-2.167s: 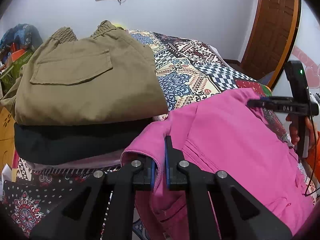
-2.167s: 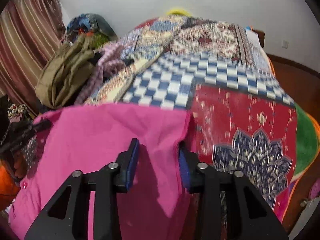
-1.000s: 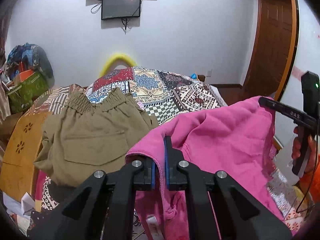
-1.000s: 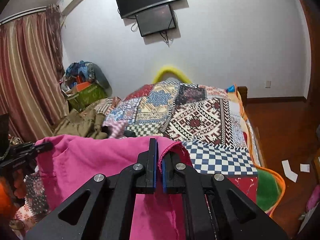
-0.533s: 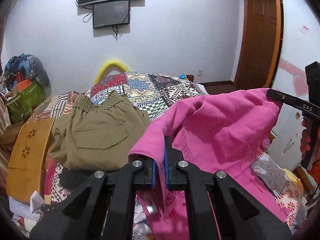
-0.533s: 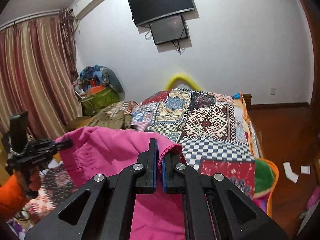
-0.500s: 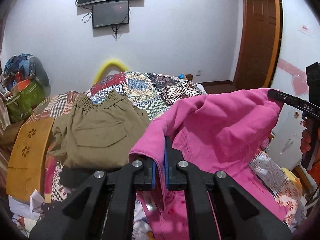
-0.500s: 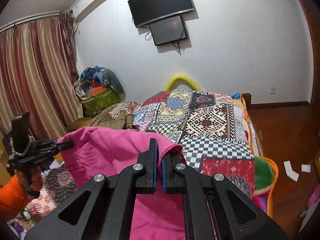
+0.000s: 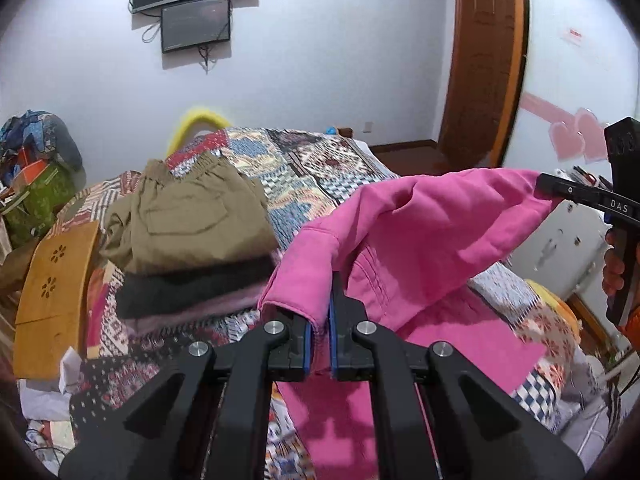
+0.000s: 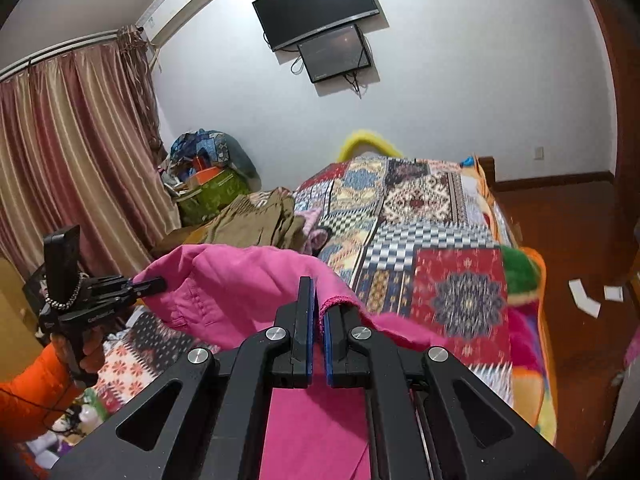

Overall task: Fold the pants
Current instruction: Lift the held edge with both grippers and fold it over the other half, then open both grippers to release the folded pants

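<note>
Both claws now lifting pink pants off bed, previously lying flat. Left claw and right claw clamping fabric edges tight, garment hanging between, nearing fold.

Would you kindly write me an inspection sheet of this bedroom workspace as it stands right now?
Surface: bed with patchwork quilt.
Job's things: pink pants lifted above the bed, stretched between both grippers.
Clutter: stack of folded clothes, khaki on top; papers on floor.
Grippers: left gripper shut on a pants edge; right gripper shut on the other edge.
Cables: wires dangle under wall screens.
Surroundings: curtains, wooden door.
</note>
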Available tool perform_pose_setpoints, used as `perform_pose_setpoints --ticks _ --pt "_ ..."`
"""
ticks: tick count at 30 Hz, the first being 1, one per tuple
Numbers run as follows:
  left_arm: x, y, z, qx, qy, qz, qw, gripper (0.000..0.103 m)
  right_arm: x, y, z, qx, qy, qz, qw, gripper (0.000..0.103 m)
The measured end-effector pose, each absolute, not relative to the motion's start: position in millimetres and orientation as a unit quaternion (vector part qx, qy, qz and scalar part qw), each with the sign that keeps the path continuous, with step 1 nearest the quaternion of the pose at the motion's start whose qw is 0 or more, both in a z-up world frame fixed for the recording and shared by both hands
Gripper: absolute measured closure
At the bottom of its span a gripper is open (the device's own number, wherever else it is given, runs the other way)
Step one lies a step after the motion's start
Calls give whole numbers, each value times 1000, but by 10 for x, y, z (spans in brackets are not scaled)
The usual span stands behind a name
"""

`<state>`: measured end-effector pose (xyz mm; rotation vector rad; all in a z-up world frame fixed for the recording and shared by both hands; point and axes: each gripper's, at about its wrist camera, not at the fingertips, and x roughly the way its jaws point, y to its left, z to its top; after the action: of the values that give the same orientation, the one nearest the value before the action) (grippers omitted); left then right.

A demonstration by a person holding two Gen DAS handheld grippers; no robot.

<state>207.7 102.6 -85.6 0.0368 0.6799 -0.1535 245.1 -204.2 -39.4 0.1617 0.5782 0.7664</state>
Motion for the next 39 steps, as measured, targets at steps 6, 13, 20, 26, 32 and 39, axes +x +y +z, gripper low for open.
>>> perform_pose_setpoints --ticks 6,13,20,26,32,39 --pt "1830 949 -1018 23 345 -83 935 97 2207 -2157 -654 78 313 361 875 100" --pt "1610 930 -1316 17 365 -95 926 97 2025 -2193 -979 74 353 355 863 100" --pt "1437 920 -1534 10 382 -102 919 96 1881 -2179 -1176 64 382 360 849 100" --pt "1316 911 -1663 20 390 -100 915 95 1789 -2231 -1294 56 399 358 842 100" --pt "1269 946 -1760 13 400 -96 911 85 1699 -2194 -1361 41 411 362 836 100" --pt "1164 1017 -1851 20 413 -72 908 66 1675 -2157 -1480 12 439 360 823 98"
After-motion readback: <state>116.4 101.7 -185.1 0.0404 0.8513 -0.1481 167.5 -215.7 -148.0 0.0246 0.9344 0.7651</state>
